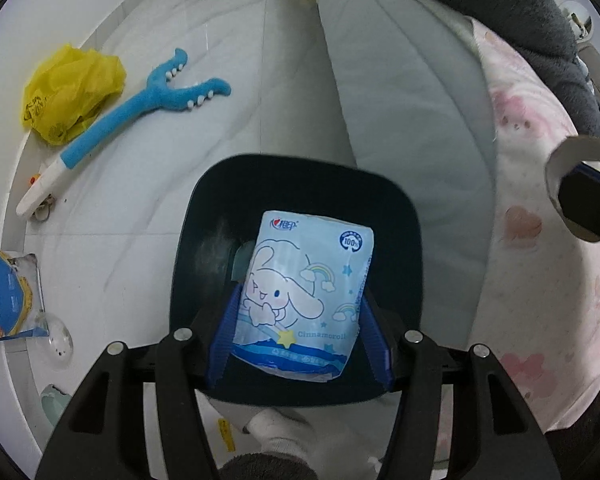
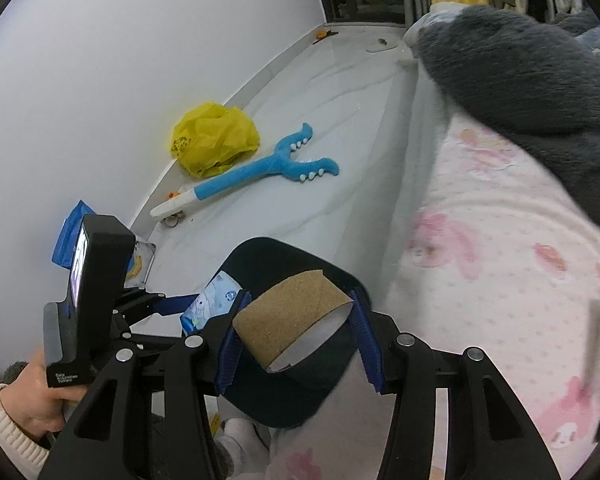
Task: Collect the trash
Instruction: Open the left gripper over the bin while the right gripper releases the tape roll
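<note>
Left gripper point(image 1: 300, 328) pinches your soft, light tissue pack point(image 1: 304, 300) over bin point(image 1: 204, 208) | right gripper point(image 2: 296, 336) clamps crushable tube point(image 2: 292, 320): squeeze gently.

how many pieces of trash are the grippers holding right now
2. The left gripper holds a tissue pack over the dark bin; the right gripper holds a cardboard tube beside that bin.

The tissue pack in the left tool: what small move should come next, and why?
Probably open the left tool: the tissue pack already hangs over the dark bin, so it should drop in. The right tool holds a cardboard roll for afterwards.
</note>
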`<state>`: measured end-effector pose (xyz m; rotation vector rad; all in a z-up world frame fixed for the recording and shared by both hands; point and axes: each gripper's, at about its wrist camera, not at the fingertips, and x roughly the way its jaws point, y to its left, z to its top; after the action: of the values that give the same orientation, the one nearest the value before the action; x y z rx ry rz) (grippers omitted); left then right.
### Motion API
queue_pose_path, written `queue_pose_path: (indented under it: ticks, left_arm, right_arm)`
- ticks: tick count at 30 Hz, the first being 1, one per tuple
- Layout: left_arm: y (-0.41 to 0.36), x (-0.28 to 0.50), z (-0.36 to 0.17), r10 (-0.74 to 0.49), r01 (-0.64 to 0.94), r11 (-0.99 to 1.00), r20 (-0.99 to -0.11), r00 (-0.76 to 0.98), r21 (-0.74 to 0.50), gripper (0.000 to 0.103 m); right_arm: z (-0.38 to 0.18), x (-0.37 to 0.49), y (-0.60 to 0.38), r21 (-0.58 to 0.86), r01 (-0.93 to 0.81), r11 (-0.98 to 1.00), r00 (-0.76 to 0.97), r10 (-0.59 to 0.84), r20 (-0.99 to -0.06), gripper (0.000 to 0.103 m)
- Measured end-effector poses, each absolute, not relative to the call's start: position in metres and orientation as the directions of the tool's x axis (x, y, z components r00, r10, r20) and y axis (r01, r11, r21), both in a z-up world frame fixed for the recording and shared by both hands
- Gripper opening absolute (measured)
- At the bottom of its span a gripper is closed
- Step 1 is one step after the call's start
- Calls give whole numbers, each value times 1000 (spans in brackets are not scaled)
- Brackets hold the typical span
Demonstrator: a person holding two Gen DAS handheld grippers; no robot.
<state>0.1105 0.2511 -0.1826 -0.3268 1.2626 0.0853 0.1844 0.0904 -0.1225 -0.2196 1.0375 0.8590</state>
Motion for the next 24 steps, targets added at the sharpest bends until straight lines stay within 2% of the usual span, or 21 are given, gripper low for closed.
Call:
queue_pose_path:
  ticks: [6,20,24]
  left_arm:
    - [260,100,-183,-122,-240,951,-947,297,-197,76]
    - [293,77,-142,-64,-251,949,-895,441,-192,78]
    - [298,74,-125,-42,-245,951,-866,499,-187,76]
  right_arm:
    - [-139,178,113,219,-716,663,198,494,-847,51]
    - [-190,180,150,185,-714,675,144,400,-905,52]
    - [-205,179,158,174,-713,679,125,368,-921,52]
